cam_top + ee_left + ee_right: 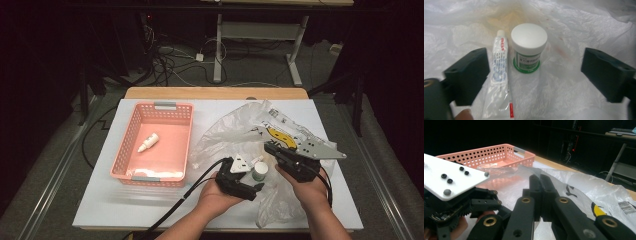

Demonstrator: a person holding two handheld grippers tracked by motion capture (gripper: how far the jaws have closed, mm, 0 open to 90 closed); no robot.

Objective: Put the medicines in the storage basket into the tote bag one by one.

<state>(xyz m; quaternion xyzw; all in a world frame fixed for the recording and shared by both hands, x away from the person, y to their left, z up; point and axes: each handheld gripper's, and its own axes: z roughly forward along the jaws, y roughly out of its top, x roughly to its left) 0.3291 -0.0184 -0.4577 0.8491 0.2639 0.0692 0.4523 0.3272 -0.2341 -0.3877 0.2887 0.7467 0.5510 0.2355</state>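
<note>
A clear plastic bag (pixel 225 130) with a yellow print lies crumpled on the white table top. On it, inside its mouth, a small jar (pixel 259 171) with a white lid and green label stands next to a white tube (pixel 257 160). In the left gripper view the jar (pixel 529 47) and tube (pixel 499 80) sit between the wide-apart jaws of my left gripper (pixel 534 67), which touch neither. My left gripper (pixel 252 174) is open. My right gripper (pixel 269 148) is shut on the bag's film (pixel 579 182), its jaws (pixel 540 178) pressed together and holding the edge up.
A pink perforated basket (pixel 131 130) stands at the left with a small white dropper bottle (pixel 148 142) in it; its rim (pixel 486 155) also rises behind the left gripper's white plate (pixel 451 180). The table's front edge is near my hands.
</note>
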